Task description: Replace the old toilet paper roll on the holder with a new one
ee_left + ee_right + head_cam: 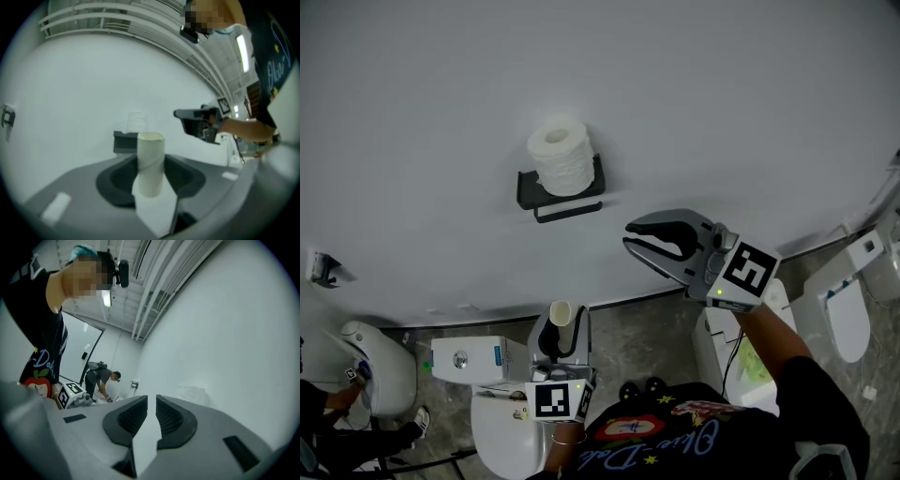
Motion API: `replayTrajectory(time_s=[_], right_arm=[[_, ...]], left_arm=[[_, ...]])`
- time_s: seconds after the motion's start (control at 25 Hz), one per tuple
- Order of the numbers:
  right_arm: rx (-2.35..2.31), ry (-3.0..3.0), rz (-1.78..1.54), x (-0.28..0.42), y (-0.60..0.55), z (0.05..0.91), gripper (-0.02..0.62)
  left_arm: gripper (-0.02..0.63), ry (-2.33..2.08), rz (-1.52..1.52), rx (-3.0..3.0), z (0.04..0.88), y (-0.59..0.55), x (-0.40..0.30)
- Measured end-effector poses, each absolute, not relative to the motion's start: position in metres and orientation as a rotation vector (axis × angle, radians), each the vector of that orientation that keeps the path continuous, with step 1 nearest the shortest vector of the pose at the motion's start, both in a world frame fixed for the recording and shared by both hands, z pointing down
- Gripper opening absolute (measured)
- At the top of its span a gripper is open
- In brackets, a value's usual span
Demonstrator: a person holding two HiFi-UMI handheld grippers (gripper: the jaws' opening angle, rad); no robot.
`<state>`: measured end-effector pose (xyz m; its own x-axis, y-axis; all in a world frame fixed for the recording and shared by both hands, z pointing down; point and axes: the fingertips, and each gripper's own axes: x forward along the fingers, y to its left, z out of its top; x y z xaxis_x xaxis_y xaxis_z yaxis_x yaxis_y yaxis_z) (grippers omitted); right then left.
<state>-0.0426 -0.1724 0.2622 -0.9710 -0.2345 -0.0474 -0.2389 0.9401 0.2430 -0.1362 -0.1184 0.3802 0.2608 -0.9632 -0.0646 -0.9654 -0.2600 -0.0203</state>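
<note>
Far left, low in the head view: a second person crouched beside a white toilet; a small wall fitting above them.

Left gripper: low and left of centre, its marker cube towards the camera; jaws pinching an empty cardboard tube, which stands upright between the pads; the left gripper view shows the same tube clamped near its lower end, top rim free. A white box lies just to its left.

Centre, on the white wall: a black holder; a full toilet paper roll sits on it, core hole showing at the top; both grippers well apart from it.

Right gripper: right of and below the holder, tips turned towards the left of the frame; jaws pressed almost together, only a thin slit between the pads in the right gripper view, nothing held.

Far right: another white toilet against the wall.
</note>
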Motion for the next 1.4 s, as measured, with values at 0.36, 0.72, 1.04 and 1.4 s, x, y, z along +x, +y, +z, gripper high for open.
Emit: replayTrajectory(time_s=[0.36,0.72,1.04,1.4], right_arm=[[-0.146,3.325,1.146,-0.103,-0.238,0.222,0.147],[0.146,3.646,1.589,-0.140,-0.304,0.239,0.209],[0.391,3.784,1.711,-0.145,-0.306,0.255,0.212],[0.233,3.831,1.455,-0.141,-0.309,0.252,0.207]], left_arm=[[0.169,1.921,0.067,-2.423,0.381,-0.124,-0.153],[0.169,1.949,0.153,-2.388,0.382,-0.128,-0.174],[0.169,2.049,0.133,-2.372,0.393,-0.128,-0.190],[0.169,2.031,0.146,-2.418,0.398,-0.130,-0.180]])
